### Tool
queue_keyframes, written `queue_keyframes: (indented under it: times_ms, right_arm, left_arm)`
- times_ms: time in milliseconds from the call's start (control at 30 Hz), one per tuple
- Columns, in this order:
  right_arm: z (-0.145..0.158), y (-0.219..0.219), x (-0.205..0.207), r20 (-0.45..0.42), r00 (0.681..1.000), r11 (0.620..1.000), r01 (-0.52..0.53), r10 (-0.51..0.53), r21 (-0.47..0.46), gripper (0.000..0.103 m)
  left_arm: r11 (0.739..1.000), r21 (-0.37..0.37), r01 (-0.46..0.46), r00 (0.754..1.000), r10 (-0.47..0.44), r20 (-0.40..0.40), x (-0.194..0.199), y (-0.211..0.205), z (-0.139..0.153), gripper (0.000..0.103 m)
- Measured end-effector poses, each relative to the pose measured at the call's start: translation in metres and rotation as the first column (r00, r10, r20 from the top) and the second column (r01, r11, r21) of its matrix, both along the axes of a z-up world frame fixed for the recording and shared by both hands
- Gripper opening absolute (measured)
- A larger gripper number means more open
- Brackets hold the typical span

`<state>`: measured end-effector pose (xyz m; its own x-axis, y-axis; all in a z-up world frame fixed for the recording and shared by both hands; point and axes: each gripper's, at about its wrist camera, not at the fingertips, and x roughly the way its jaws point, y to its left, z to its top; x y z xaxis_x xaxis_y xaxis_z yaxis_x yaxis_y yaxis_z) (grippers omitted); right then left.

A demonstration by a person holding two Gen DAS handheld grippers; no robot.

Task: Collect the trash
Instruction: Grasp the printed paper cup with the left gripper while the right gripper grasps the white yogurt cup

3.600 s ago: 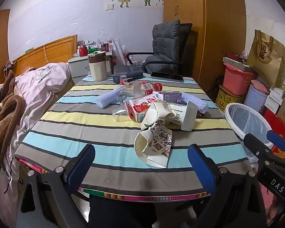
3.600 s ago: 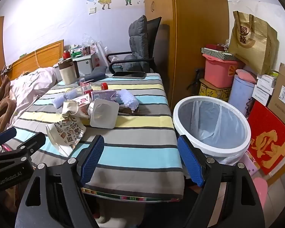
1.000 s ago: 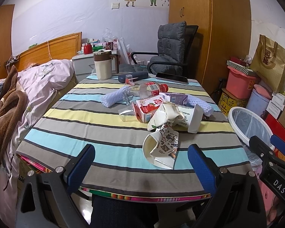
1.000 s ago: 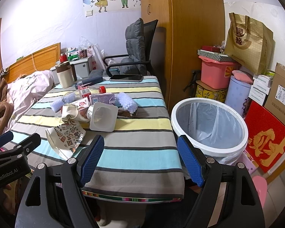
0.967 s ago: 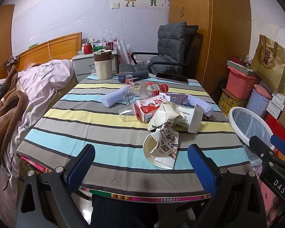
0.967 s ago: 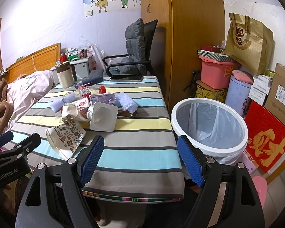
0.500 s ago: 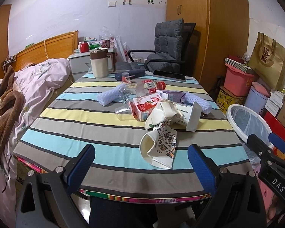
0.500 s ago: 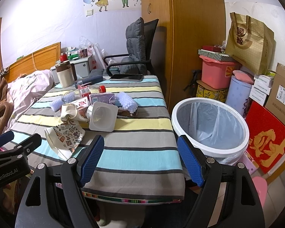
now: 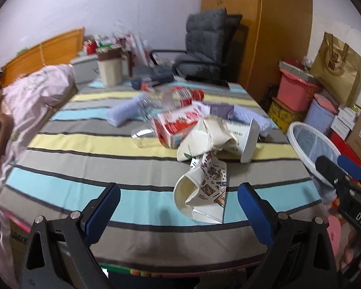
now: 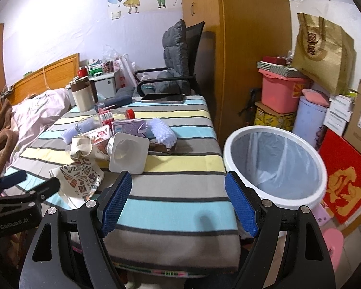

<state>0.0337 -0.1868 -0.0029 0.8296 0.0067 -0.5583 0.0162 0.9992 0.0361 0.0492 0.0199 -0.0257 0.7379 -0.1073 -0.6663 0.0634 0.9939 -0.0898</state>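
A crushed patterned paper cup [image 9: 202, 192] lies on the striped table near its front edge, just beyond my open, empty left gripper [image 9: 178, 207]. Behind it lie a cream crumpled cup [image 9: 204, 139], a white square tub [image 9: 249, 142], a red-and-white carton [image 9: 178, 125], a purple box [image 9: 219, 109] and a clear bottle [image 9: 175, 94]. The patterned cup [image 10: 80, 180] and tub [image 10: 128, 153] also show in the right wrist view. My right gripper [image 10: 178, 200] is open and empty above the table's front right corner. A white lined trash bin [image 10: 275, 166] stands on the floor right of the table.
The striped table [image 9: 84, 144] also holds a beige jug [image 9: 109, 68], a dark case [image 9: 154, 80] and a phone [image 10: 163, 98]. A grey chair [image 10: 178, 55] stands behind it. A bed [image 9: 24, 96] is left. Boxes and a pink bin [image 10: 280, 94] stand right.
My left gripper has moved forward and tilted down toward the patterned cup, with motion blur. The right gripper has barely shifted. Both stay open.
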Motion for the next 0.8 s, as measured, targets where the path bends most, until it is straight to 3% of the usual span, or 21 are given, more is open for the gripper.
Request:
queue_keyframes:
  times_ms: [167,267,467,533,600,633,767,800]
  right_arm:
    - [-0.004,0.001,0.012,0.003,0.999,0.999,-0.032,0.032,0.006,0.08]
    - [-0.006,0.002,0.02,-0.015,0.998,0.997,-0.064,0.065,0.047,0.08]
    - [-0.008,0.013,0.03,-0.02,0.993,0.992,-0.117,0.118,0.046,0.08]
    - [-0.01,0.013,0.036,-0.031,0.991,0.989,-0.129,0.132,0.067,0.08]
    - [-0.012,0.015,0.04,-0.043,0.988,0.985,-0.144,0.149,0.093,0.08]
    - [-0.013,0.017,0.042,-0.048,0.986,0.983,-0.152,0.157,0.099,0.08]
    - [-0.015,0.025,0.047,-0.048,0.982,0.98,-0.179,0.184,0.092,0.078]
    - [-0.015,0.027,0.048,-0.049,0.98,0.977,-0.188,0.194,0.097,0.077]
  left_arm:
    - [0.999,0.02,0.026,1.0,-0.025,-0.018,0.014,0.0,-0.008,0.094]
    - [0.999,0.027,0.04,0.998,-0.038,-0.056,0.026,0.001,-0.017,0.079]
    - [0.996,-0.006,0.095,0.993,-0.095,-0.077,0.037,-0.001,-0.026,0.07]
    - [0.993,-0.014,0.121,0.991,-0.122,-0.06,0.039,-0.004,-0.025,0.064]
    - [0.991,-0.002,0.135,0.988,-0.135,-0.07,0.042,-0.005,-0.027,0.043]
    - [0.989,-0.008,0.147,0.987,-0.147,-0.071,0.043,-0.005,-0.027,0.037]
    - [0.989,-0.038,0.141,0.988,-0.143,-0.055,0.044,0.001,-0.022,0.021]
    - [0.99,-0.035,0.134,0.99,-0.135,-0.05,0.043,0.003,-0.021,0.021]
